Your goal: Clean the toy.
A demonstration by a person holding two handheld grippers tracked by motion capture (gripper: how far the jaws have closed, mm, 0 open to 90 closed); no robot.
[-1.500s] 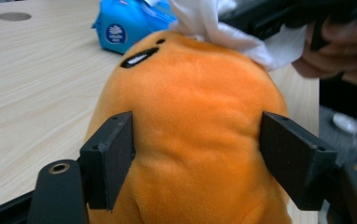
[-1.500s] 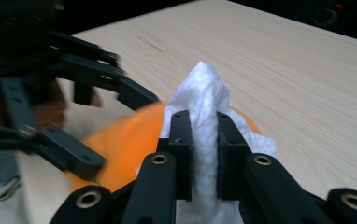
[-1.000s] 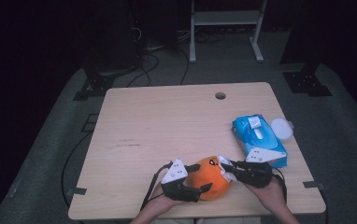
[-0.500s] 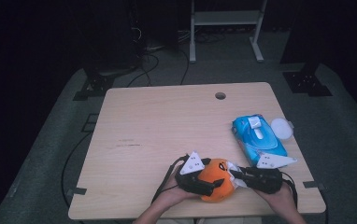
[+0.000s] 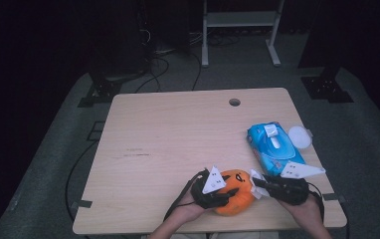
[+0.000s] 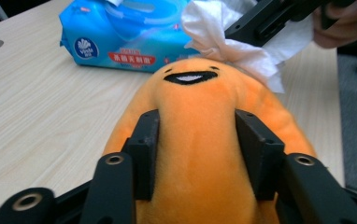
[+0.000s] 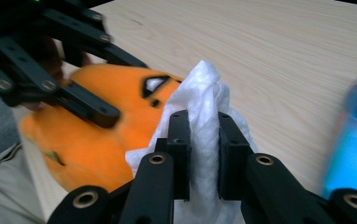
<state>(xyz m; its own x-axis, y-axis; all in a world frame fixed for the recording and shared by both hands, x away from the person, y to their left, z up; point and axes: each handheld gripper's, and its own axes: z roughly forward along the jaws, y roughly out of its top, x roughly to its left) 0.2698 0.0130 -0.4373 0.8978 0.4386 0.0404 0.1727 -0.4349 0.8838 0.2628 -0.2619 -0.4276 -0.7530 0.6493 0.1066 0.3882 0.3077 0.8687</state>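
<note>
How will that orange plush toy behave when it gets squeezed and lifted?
The orange plush toy bulges between the left tool's pads, so it's probably soft and squashy. Likely light for its size. Its fuzzy fabric should resist slipping, though its rounded body might roll if released.

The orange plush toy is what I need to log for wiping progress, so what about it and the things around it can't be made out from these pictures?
- Orange plush toy: its underside, hidden against the table; in the left gripper view its near end is cut off by the bottom edge.
- White wipe: whether it presses on the toy's surface, too small in the high view.
- Blue wipes pack: blurred and cut off by the right edge in the right gripper view.
- Pack label: print too small to read.
</note>
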